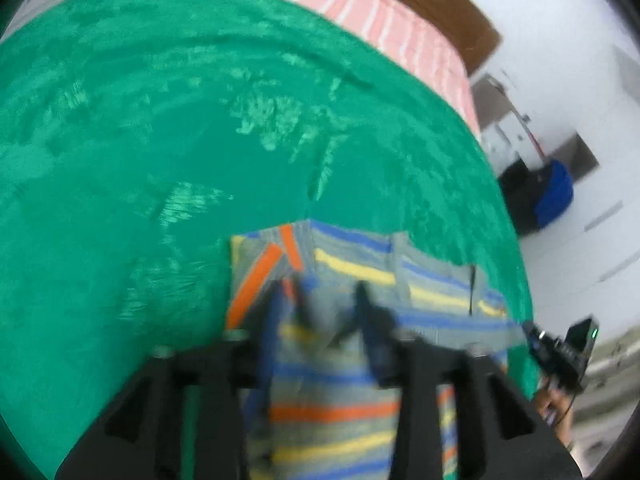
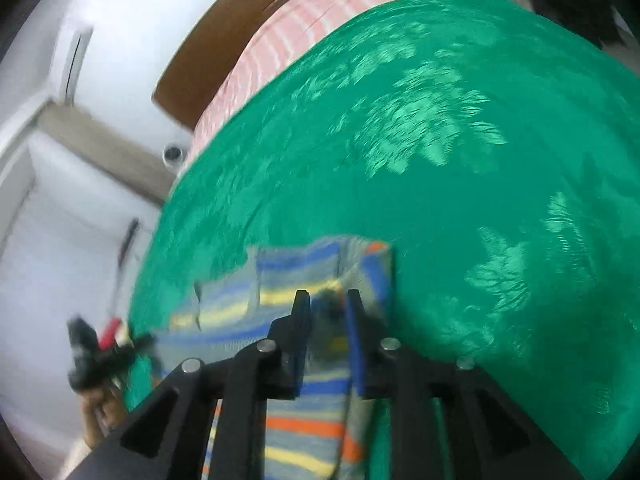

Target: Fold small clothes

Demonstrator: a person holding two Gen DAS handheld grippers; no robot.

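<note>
A small grey garment (image 1: pixel 352 264) with blue, yellow and orange stripes lies folded on a green cloth (image 1: pixel 160 152). My left gripper (image 1: pixel 329 304) hangs just over its near part, jaws apart, with only the fabric below showing in the gap. In the right wrist view the same garment (image 2: pixel 288 276) lies under my right gripper (image 2: pixel 328 300), whose jaws stand a little apart over the right-hand folded edge; blur hides whether the pads touch it. Each view catches the other gripper at the side, blurred: the right gripper (image 1: pixel 560 346) and the left gripper (image 2: pixel 90 350).
The green cloth (image 2: pixel 460 200) covers a bed with pink striped bedding (image 1: pixel 384 16) and a brown headboard (image 1: pixel 452 4) behind. A blue bag (image 1: pixel 554 196) sits on the pale floor past the right edge. A hand (image 2: pixel 100 408) shows low at the left.
</note>
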